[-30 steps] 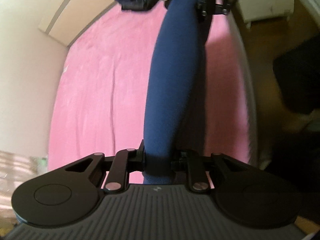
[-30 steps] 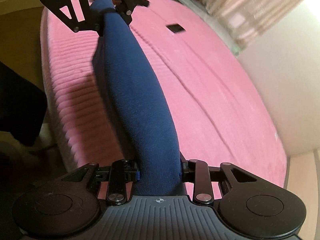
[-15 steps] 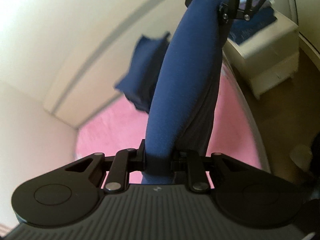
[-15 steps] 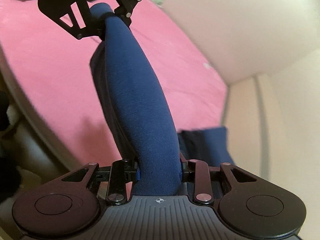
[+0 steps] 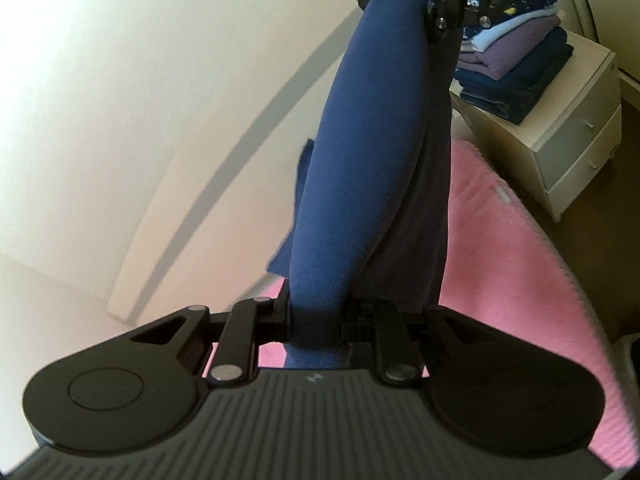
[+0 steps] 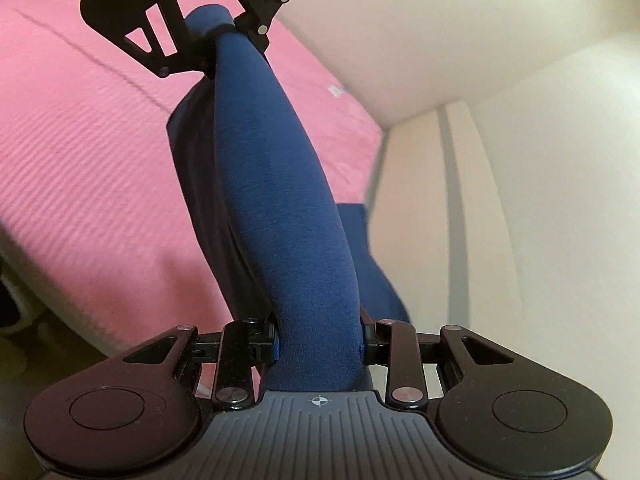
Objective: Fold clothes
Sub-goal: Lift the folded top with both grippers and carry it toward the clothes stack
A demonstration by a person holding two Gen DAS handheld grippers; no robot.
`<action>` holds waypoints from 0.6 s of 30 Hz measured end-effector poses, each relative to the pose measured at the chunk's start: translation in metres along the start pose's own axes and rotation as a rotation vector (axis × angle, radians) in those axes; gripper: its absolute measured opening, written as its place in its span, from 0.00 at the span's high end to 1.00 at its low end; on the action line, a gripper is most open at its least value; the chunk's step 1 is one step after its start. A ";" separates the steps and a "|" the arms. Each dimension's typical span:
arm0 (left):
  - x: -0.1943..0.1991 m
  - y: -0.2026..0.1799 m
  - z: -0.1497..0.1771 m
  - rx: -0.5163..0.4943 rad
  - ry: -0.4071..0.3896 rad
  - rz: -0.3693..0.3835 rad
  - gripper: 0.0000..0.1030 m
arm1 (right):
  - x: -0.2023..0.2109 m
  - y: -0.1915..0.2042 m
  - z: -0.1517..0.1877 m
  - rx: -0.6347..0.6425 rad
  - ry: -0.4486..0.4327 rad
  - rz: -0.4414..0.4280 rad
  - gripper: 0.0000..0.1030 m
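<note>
A navy blue garment (image 5: 368,168) stretches taut in the air between both grippers, its loose part hanging below over the pink bed. My left gripper (image 5: 316,324) is shut on one end of it. My right gripper (image 6: 318,340) is shut on the other end of the navy garment (image 6: 280,200). In the left wrist view the right gripper (image 5: 436,20) shows at the top, clamped on the far end. The left gripper (image 6: 212,36) shows at the top of the right wrist view, likewise clamped.
A pink ribbed bedspread (image 5: 516,264) (image 6: 80,160) lies under the garment. A white nightstand (image 5: 576,128) at the right carries a stack of folded clothes (image 5: 520,60). Cream walls and a wardrobe panel (image 6: 500,200) stand behind. Brown floor runs along the bed's edge.
Both grippers have lifted and swung with the garment held taut, away from the bed's middle. The views now face the wall and the nightstand. The hanging part has swung.
</note>
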State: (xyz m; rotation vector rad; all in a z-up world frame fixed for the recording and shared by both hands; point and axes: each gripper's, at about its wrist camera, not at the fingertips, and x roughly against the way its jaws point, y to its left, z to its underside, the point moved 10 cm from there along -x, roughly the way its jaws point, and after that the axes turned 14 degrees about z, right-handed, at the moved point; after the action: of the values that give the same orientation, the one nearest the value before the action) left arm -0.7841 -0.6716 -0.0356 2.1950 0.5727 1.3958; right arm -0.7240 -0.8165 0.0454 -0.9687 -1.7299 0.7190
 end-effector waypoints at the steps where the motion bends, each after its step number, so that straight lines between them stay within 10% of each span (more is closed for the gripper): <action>1: -0.003 0.008 -0.002 -0.012 -0.017 -0.002 0.83 | -0.003 -0.007 0.001 -0.005 0.006 0.014 0.70; 12: -0.092 0.100 -0.026 -0.046 -0.011 -0.053 0.82 | -0.071 -0.063 0.023 -0.027 0.022 0.051 0.70; 18: -0.170 0.165 -0.040 -0.024 0.046 -0.141 0.82 | -0.180 -0.112 0.039 -0.001 -0.045 0.003 0.70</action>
State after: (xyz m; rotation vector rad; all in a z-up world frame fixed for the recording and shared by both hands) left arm -0.8725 -0.8951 -0.0446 2.0659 0.7094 1.3748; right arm -0.7567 -1.0295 0.0402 -0.9623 -1.7688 0.7472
